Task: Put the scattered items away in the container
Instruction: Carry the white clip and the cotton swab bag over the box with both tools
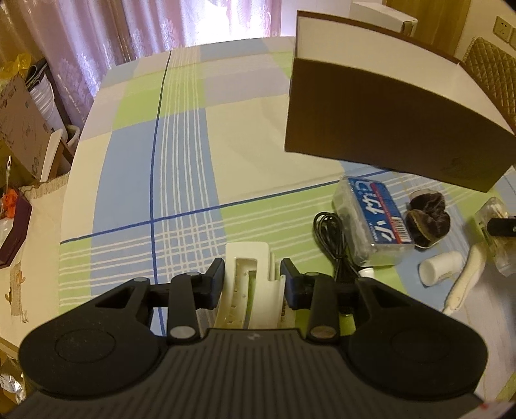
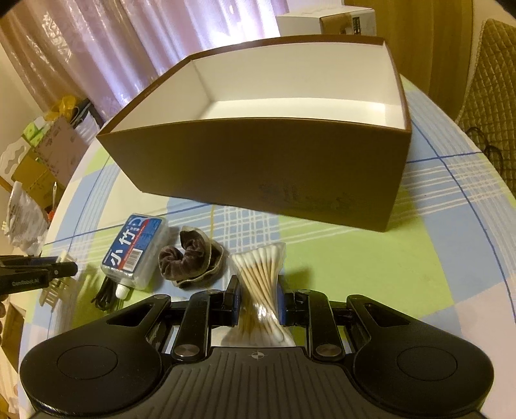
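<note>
My left gripper [image 1: 252, 279] has its fingers closed against the two sides of a cream plastic holder [image 1: 250, 283], a slotted piece with a row of small holes, which I hold out in front of me over the checked tablecloth [image 1: 180, 145]. My right gripper [image 2: 257, 299] pinches a clear bag of cotton swabs [image 2: 261, 274] at its waist, so the pack is squeezed narrow between the pads and the white tips fan out above. The brown box [image 2: 258, 167] stands open-topped on the table just beyond the swabs, its white inside bare as far as I can see; from my left wrist it rises at the upper right [image 1: 387, 129]. Still lying on the cloth between my two hands are a clear plastic case with a blue label [image 2: 135, 251], a dark brown velvet scrunchie [image 2: 190, 261] just beside it, and a coiled black cable [image 1: 332, 238] touching the case's near end. My left view also shows a small white bottle [image 1: 440, 267] on its side next to a cream curved handle [image 1: 464, 280], both near the right gripper's tip. Pinkish curtains [image 1: 145, 25] hang behind the table, and cardboard boxes [image 2: 48, 151] are stacked at the left
</note>
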Action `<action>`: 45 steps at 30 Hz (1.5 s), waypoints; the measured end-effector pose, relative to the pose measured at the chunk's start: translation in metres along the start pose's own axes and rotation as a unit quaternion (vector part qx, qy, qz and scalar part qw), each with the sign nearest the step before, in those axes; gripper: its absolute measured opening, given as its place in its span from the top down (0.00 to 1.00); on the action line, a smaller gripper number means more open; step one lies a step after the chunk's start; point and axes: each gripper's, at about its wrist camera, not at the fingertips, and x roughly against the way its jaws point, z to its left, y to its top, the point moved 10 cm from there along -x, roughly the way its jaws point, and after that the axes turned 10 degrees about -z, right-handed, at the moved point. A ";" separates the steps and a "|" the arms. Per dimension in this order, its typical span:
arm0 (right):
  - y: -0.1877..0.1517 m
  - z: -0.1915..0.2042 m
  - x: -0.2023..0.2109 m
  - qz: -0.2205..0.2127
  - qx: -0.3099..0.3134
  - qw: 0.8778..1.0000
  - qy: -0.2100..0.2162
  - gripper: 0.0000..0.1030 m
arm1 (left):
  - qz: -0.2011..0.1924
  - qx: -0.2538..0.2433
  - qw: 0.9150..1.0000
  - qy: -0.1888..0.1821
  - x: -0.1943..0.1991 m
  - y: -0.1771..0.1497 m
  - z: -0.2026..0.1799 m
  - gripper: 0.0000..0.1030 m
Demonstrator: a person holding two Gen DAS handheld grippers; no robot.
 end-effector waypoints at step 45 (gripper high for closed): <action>0.173 0.010 -0.012 -0.111 0.046 0.990 0.070 0.82 | -0.151 -0.085 0.976 -0.129 0.013 0.216 -0.132 0.69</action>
